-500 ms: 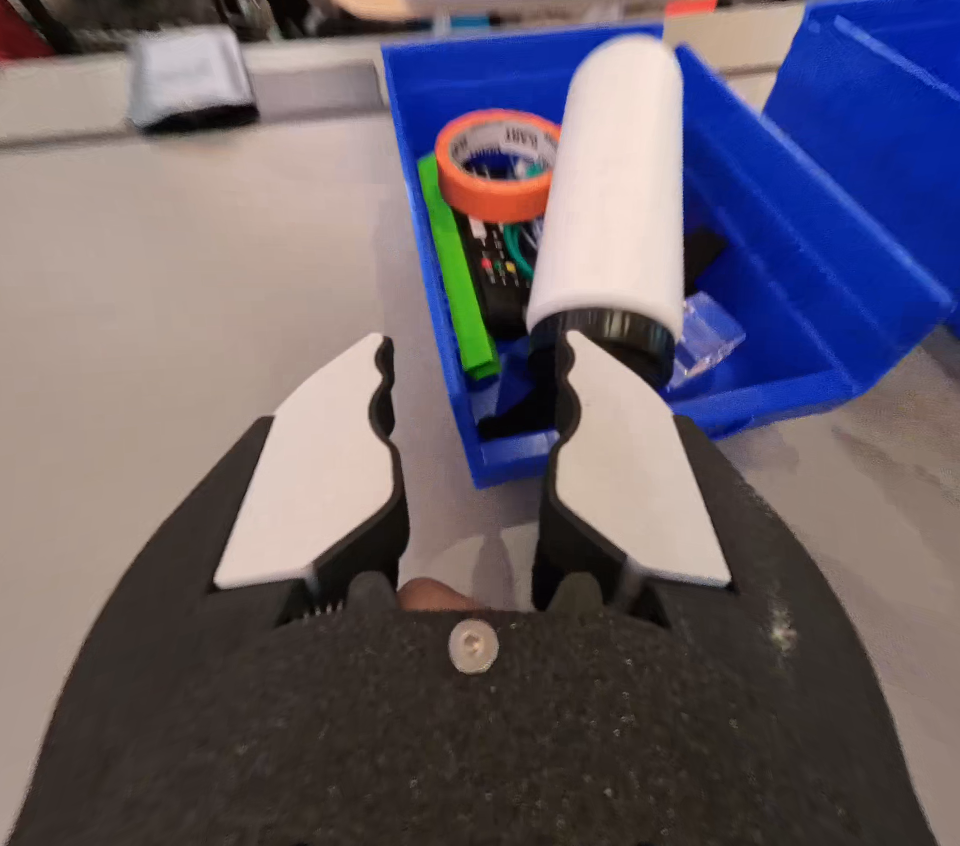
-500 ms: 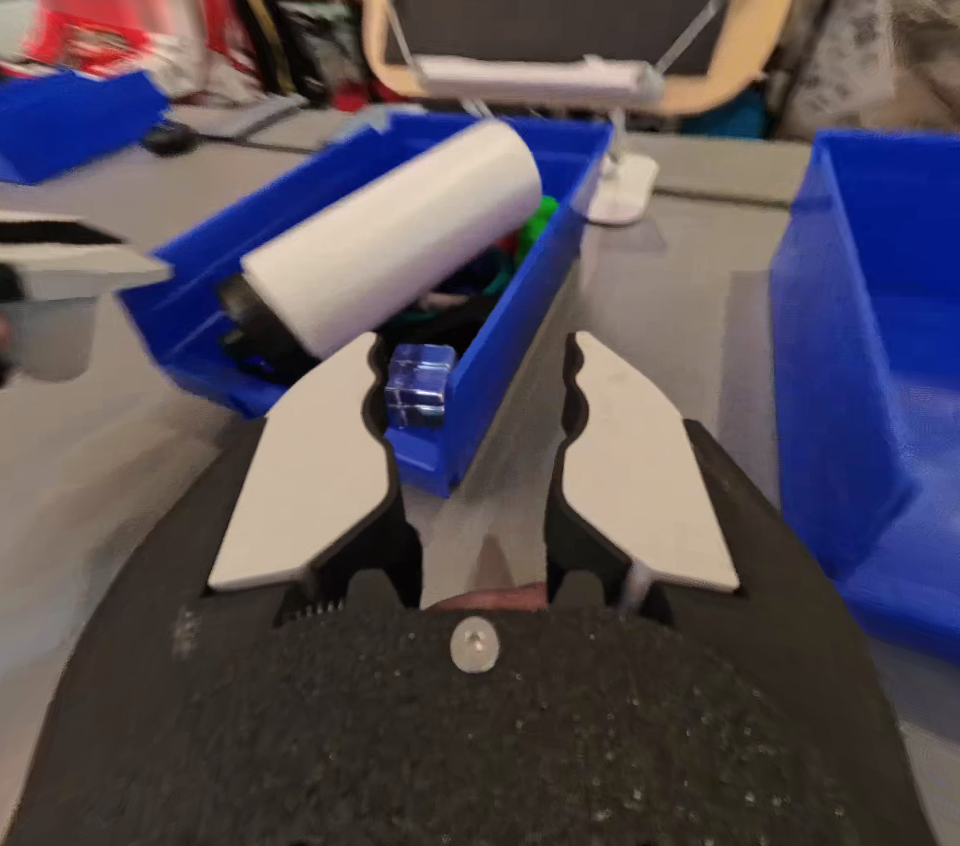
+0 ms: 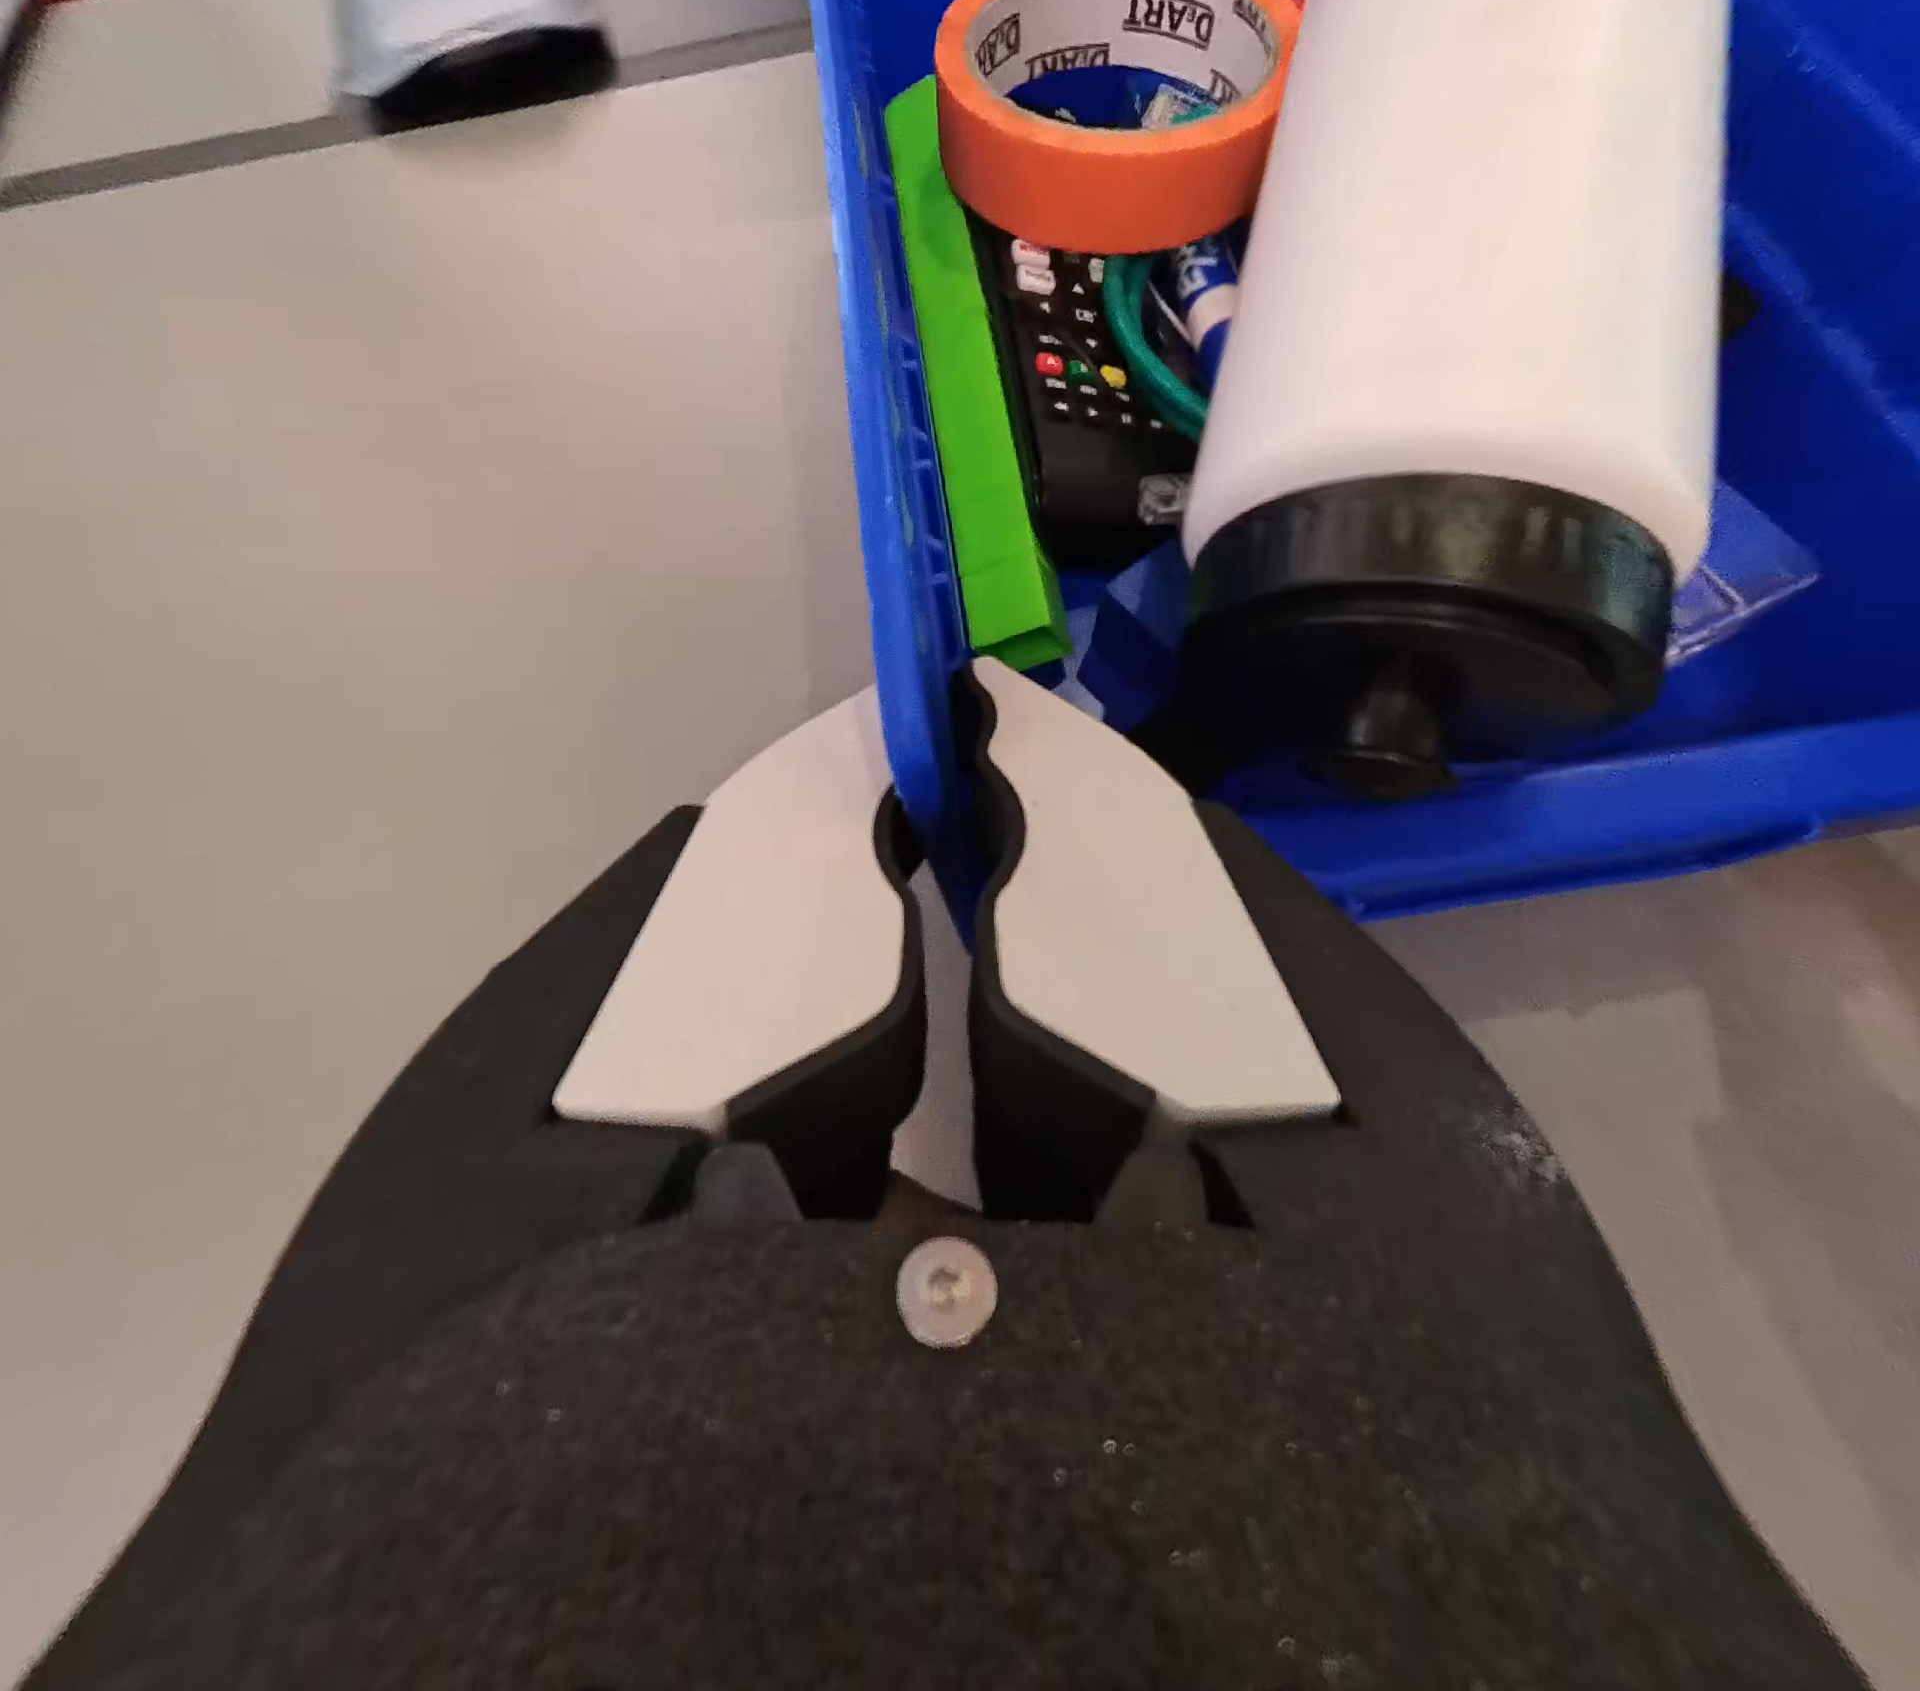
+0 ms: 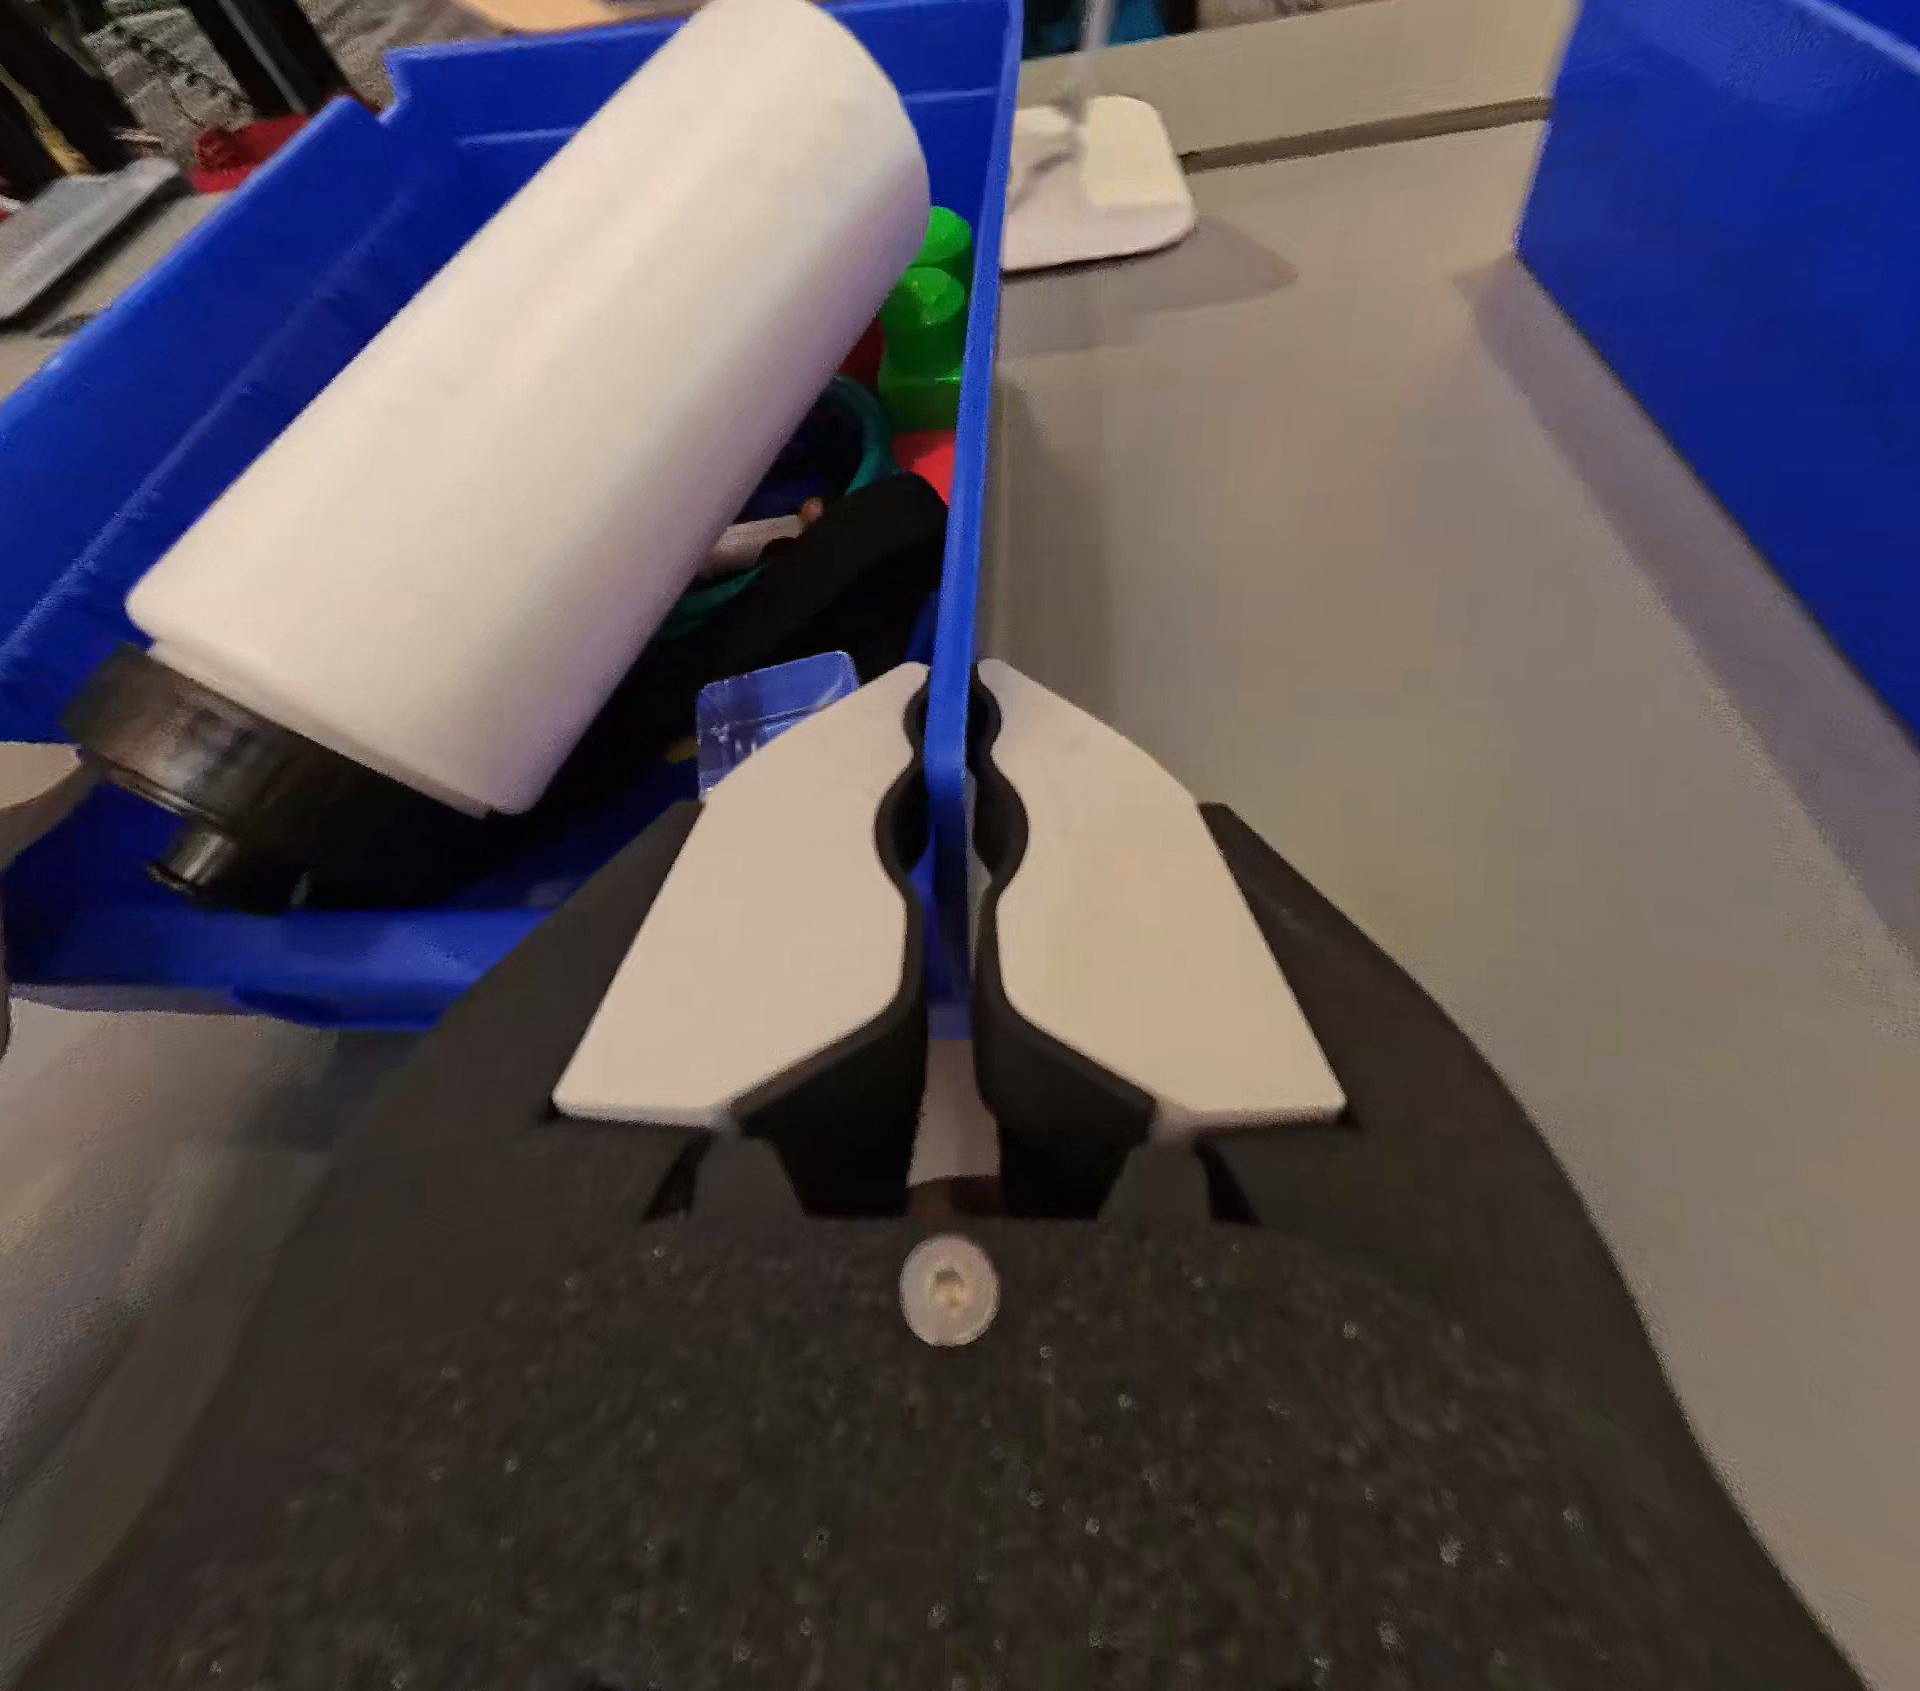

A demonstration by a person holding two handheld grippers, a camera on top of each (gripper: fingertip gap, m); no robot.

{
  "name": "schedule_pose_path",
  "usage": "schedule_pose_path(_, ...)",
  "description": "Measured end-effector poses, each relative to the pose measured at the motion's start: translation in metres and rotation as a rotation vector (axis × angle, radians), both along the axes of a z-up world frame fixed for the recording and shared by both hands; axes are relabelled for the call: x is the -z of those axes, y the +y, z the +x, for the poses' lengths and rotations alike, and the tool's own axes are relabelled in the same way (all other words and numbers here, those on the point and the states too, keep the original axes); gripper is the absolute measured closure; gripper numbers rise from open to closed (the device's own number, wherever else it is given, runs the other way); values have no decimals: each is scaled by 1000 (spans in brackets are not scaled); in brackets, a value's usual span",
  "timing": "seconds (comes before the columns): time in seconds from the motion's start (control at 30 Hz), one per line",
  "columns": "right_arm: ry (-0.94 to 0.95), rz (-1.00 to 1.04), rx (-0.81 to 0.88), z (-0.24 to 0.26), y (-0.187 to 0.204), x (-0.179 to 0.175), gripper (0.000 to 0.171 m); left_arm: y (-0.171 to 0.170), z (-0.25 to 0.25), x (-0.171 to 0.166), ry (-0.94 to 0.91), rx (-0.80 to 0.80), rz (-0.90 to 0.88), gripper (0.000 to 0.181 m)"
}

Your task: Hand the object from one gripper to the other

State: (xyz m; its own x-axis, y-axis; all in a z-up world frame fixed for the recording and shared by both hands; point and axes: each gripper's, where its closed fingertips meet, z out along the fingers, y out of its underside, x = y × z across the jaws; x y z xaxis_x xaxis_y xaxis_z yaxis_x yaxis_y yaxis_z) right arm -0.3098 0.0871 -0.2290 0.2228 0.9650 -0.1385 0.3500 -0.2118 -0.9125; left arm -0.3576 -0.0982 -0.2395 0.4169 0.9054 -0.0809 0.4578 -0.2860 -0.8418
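Blue plastic bin [image 3: 904,436], open-topped and loaded with odds and ends, standing on the pale grey tabletop [image 3: 416,550] and gripped at both near corners. Left hand-held gripper [image 3: 935,706] clenched on the bin's left side wall, one white finger outside and one inside. Right hand-held gripper [image 4: 951,685] clenched likewise on the thin right side wall [image 4: 971,415], again one finger on each side.

Inside the bin: large white cylindrical bottle with a black screw cap [image 3: 1475,166], lying tilted with the cap end toward the near wall and the body rising over the other contents. Beside it toward the left wall, a roll of orange tape [image 3: 1101,166] resting partly on a black remote control with coloured buttons [image 3: 1081,394]. Flat bright green block [image 3: 977,415] wedged along the left wall, just beside the remote. Coil of green cable [image 3: 1143,353] between the remote and the bottle. Small clear plastic cube [image 4: 769,706] near the right front corner, close to the right gripper's inner finger. Green knobbed toy piece [image 4: 930,322] farther back against the right wall.

Second blue plastic bin [image 4: 1745,187] well apart to the right. White lamp base [image 4: 1101,187] behind the first bin. Blurred grey pouch [image 3: 457,0] on the far left.
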Motion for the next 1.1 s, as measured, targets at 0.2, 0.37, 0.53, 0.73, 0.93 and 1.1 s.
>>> schedule_pose_path(0.2,-11,20,-141,-43,-112,-1,167,-115,-30,-12,15,-134,25,180)
schedule_pose_path(0.37,-25,63,-217,-62,-173,8,166,-180,-44,2,-20,-173,32,180)
schedule_pose_path(0.53,11,35,-295,-64,-184,7,161,-188,-47,9,-29,-185,131,179)
schedule_pose_path(0.73,4,-46,-622,-23,-186,-9,143,-201,-41,-19,109,-285,140,157)
schedule_pose_path(0.93,99,41,-765,21,-90,-49,134,-189,-20,-69,292,-269,360,148)
schedule_pose_path(1.1,85,188,-485,39,79,-60,134,-134,10,-54,236,-158,318,151)
